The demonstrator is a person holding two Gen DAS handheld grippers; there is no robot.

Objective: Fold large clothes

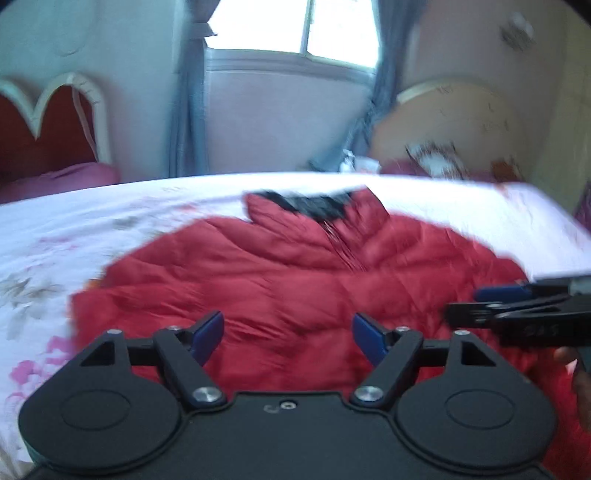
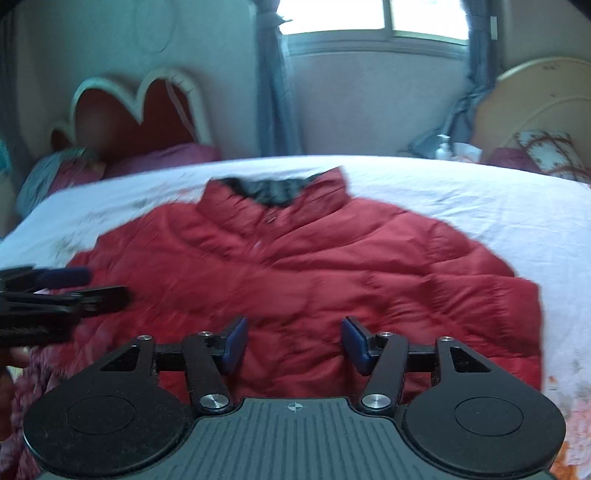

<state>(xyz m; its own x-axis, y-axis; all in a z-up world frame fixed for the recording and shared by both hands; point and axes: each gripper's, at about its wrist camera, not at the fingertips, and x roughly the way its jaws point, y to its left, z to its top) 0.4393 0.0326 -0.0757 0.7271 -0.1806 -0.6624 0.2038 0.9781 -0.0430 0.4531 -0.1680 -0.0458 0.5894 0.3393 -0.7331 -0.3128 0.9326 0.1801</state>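
A: From the left wrist: red puffer jacket (image 1: 303, 280) spread front-up on the floral bedsheet (image 1: 74, 236), collar (image 1: 314, 206) toward the window (image 1: 295, 26). No fold visible yet; looks like the very start.

B: Left gripper (image 1: 288, 336)?

A: Fingers spread wide, empty, hovering over the hem end farthest from the window. Right gripper (image 1: 476, 306) seen side-on over the jacket's right part; gap impossible to judge here.

B: And from the right wrist?

A: Same jacket (image 2: 314, 280), long axis running hem to collar (image 2: 273, 192), pointing at the window (image 2: 369, 14). Right gripper (image 2: 293, 343) released, grasping nothing, above the hem. Left gripper (image 2: 103, 291) blurred at the side.

B: Remaining?

A: Probably everything: sleeves in, then body folded.
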